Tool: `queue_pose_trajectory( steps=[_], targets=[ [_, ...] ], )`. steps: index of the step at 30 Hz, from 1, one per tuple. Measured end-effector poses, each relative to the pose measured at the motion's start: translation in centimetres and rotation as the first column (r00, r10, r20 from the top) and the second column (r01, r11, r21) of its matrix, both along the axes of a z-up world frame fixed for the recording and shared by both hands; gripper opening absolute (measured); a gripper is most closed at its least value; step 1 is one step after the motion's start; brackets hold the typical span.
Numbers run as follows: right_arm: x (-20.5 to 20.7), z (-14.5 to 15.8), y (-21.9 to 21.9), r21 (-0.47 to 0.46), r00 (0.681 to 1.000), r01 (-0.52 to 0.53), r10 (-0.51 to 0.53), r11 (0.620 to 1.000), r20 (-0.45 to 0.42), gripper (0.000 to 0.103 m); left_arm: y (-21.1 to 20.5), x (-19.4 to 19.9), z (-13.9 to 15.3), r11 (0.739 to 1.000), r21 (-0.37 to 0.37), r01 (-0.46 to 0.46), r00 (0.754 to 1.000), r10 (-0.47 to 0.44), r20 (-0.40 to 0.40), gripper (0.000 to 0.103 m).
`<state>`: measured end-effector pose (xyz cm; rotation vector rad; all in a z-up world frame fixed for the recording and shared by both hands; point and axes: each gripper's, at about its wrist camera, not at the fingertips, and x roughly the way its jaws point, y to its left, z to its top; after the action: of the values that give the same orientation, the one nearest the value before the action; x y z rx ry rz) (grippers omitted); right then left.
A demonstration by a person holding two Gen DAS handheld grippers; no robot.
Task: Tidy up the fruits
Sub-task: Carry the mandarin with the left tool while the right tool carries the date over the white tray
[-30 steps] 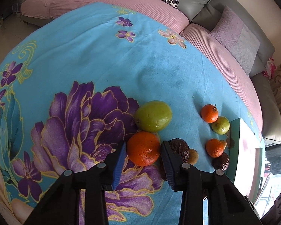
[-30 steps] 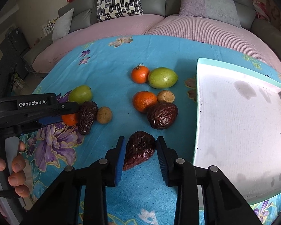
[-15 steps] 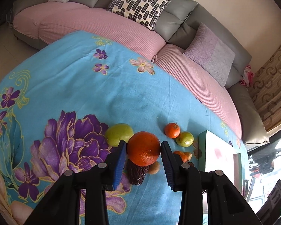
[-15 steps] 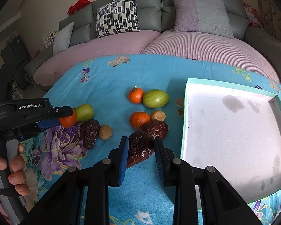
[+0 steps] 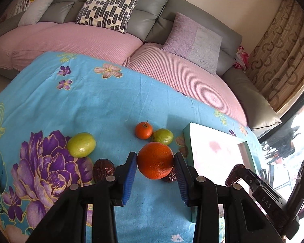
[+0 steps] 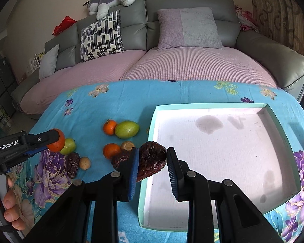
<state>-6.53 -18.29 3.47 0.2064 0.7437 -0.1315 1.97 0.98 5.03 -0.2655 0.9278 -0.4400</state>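
So both grippers had fruit in them at that point. The left gripper [image 5: 155, 167] was pinching a big orange [image 5: 155, 160] between its blue pads, held up off the floral cloth [image 5: 103, 105], with the fruit sitting right at the fingertips. From the right wrist view you could see the same orange [image 6: 56, 143] out at the left side, with the person's hand [image 6: 9, 208] wrapped around the handle below it.

The right gripper [image 6: 152, 163] was clamped on a wrinkly dark date [image 6: 151, 160], pads pressed into both sides. It hung just at the near-left edge of the tray [image 6: 146, 182], partly over the rim, not down inside.

The tray itself was a shallow white box with a teal rim, sitting on the right half of the cloth, with only a few faint stains on its floor.

Everything else was still out on the cloth to the left of the tray. At the far side a small tangerine [image 6: 109, 127] was touching a green mango [image 6: 127, 129]. Nearer, another tangerine [image 6: 111, 150] sat beside a little brown round fruit [image 6: 127, 145], with a second date [image 6: 119, 160] just in front of them, partly hidden by the right gripper's finger. Further left there was a second green mango [image 6: 68, 146], half behind the held orange, then a third date [image 6: 72, 164] and another small brown fruit [image 6: 84, 163] right next to it.

Behind it all was the grey sofa [image 6: 192, 6] with pink seat covers.
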Motion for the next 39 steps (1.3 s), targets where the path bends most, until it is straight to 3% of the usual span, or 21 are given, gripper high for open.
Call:
queue_pose_trajectory(
  steps=[9, 22, 31, 39],
  targets=[
    [-2.2, -0.7, -7.1, 0.004, 0.98, 0.199, -0.199, 0.98, -0.018, 0.029, -6.1, -1.9, -0.5, 0.986, 0.044, 0.161, 0.986, -0.163, 0.041, 0.04],
    [-5.8, -0.7, -13.8, 0.012, 0.921, 0.389, -0.389, 0.921, -0.013, 0.029, -14.1, -6.0, -1.5, 0.919, 0.109, 0.379, 0.914, -0.39, 0.109, 0.04],
    [-7.9, -1.0, -16.8, 0.041, 0.883, 0.469, -0.469, 0.882, -0.017, 0.029, -15.8, -6.8, -2.8, 0.895, 0.153, 0.419, 0.896, -0.435, 0.091, 0.04],
    [-7.8, -1.5, -17.0, 0.047, 0.882, 0.472, -0.471, 0.88, -0.035, 0.029, -16.0, -6.6, -3.8, 0.891, 0.168, 0.422, 0.898, -0.437, 0.059, 0.04]
  ],
)
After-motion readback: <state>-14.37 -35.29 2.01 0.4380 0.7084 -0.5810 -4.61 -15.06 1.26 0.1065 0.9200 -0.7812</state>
